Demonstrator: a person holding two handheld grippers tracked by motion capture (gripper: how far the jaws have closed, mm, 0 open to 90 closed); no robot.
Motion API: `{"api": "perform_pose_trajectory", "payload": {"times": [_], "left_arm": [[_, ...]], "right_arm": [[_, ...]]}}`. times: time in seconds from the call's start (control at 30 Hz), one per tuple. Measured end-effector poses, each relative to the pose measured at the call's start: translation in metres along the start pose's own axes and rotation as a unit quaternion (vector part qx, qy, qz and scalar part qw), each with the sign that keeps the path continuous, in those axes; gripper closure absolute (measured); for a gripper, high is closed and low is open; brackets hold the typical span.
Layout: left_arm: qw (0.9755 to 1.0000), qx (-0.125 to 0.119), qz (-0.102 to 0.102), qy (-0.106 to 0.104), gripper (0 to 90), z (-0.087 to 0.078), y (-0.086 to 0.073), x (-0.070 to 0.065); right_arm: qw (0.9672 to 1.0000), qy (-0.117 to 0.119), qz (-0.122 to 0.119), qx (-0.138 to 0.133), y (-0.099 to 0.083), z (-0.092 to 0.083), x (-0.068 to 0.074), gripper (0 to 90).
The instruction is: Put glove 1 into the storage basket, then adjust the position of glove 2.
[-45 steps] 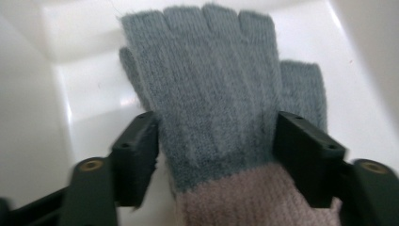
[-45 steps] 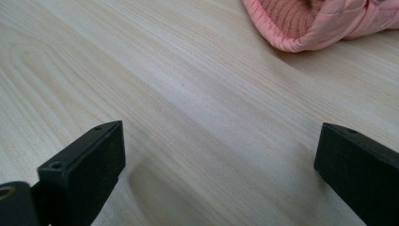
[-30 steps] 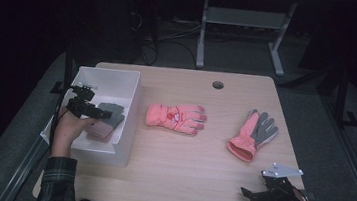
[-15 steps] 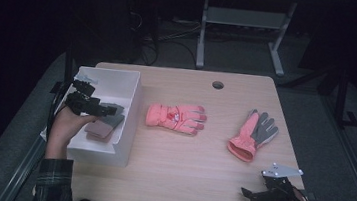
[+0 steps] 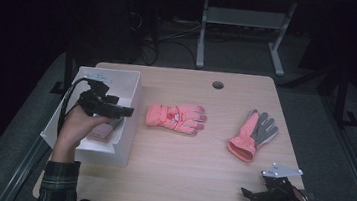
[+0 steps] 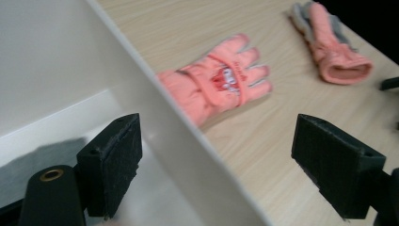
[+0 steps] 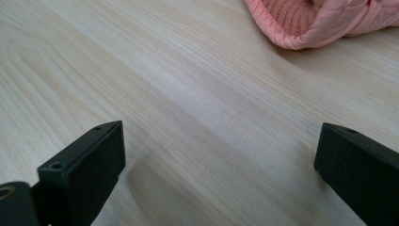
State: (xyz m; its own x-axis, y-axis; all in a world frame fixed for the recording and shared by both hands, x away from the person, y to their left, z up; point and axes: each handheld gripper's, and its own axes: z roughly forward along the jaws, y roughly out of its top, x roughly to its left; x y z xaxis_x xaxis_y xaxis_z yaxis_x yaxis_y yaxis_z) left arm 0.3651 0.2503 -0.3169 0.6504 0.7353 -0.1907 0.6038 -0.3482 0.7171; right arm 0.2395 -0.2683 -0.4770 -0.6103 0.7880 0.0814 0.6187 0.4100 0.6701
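A coral-pink glove (image 5: pixel 175 118) lies palm down at the middle of the wooden table (image 5: pixel 183 176); the left gripper view shows it (image 6: pixel 214 89) beyond the bin wall. A second pink glove with grey fingers (image 5: pixel 253 136) lies to its right, also seen farther off (image 6: pixel 331 47). My left gripper (image 5: pixel 124 110) hovers open above the right wall of a white bin (image 5: pixel 111 148), its jaws either side of that wall (image 6: pixel 155 108) and holding nothing (image 6: pixel 221 169). My right gripper (image 5: pixel 253 197) rests open near the front right edge (image 7: pixel 216 174), just short of the second glove's cuff (image 7: pixel 320 19).
A pinkish item (image 5: pixel 100 131) lies in the bin under my left hand. A round cable hole (image 5: pixel 218 85) sits near the table's far edge. Behind the table stands a metal frame (image 5: pixel 240 21) on a dark floor.
My left gripper has risen out of the bin and swung right toward its right wall; the item it hovered over stays in the bin. The right gripper has not moved.
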Motion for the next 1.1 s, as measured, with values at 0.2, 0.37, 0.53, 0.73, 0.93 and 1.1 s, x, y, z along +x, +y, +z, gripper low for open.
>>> {"api": "perform_pose_trajectory", "payload": {"times": [0.2, 0.37, 0.53, 0.73, 0.93, 1.1], "left_arm": [[0.9996, 0.000, 0.022, -0.020, 16.3, 0.006, 0.008, -0.022], [0.9992, 0.002, 0.028, -0.030, 16.8, 0.016, 0.012, -0.038], [0.9979, 0.007, 0.046, -0.046, 16.8, 0.027, 0.015, -0.056], [0.9963, 0.015, 0.065, -0.054, 16.8, 0.037, 0.015, -0.076], [0.9944, 0.026, 0.086, -0.054, 16.8, 0.047, 0.012, -0.094], [0.9922, 0.041, 0.101, -0.060, 16.8, 0.060, 0.006, -0.106]], "right_arm": [[1.0000, -0.007, -0.002, -0.004, 0.001, -0.001, -0.001, 1.9], [0.9999, -0.017, 0.001, -0.001, 0.004, -0.003, -0.002, 1.9], [0.9999, -0.017, -0.002, -0.002, 0.007, -0.006, -0.004, 1.9], [0.9997, -0.022, -0.006, -0.007, 0.013, -0.008, -0.003, 2.0], [0.9994, -0.023, -0.010, -0.022, 0.017, -0.010, -0.006, 1.9], [0.9994, -0.022, -0.007, -0.025, 0.021, -0.012, -0.007, 2.0]]}}
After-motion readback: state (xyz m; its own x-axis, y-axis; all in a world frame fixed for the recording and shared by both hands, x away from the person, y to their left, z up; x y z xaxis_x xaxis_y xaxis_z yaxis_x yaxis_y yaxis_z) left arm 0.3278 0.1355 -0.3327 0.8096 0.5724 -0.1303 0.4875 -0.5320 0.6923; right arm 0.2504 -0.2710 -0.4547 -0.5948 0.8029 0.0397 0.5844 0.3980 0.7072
